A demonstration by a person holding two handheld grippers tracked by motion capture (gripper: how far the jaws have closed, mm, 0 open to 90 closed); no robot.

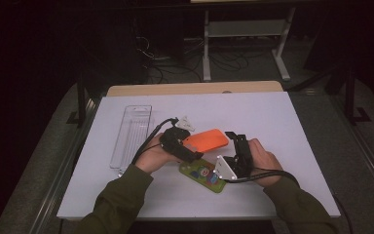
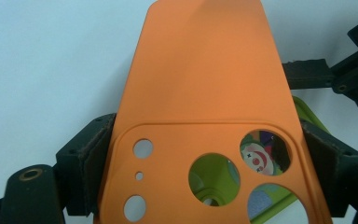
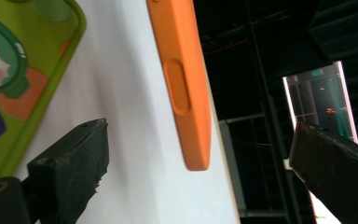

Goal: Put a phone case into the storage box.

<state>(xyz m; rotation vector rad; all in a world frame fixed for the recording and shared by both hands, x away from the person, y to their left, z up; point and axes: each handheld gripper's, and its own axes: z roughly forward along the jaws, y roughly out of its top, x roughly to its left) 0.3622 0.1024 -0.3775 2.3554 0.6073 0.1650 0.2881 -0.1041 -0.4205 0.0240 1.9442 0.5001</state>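
White table (image 1: 272, 122), orange phone case (image 1: 207, 139) lengthwise left-right, left hand-held gripper (image 1: 185, 145) clamping.

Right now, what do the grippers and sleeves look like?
Both grippers, left and right, are black, each topped by a grey three-cornered plate and trailing a black cable. The jaws carry dark, rough pads. The person wears olive-green long sleeves.

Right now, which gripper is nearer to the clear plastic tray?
Left. The left gripper, shut on the orange phone case, sits just right of the clear tray; the right gripper is farther right, beyond the case.
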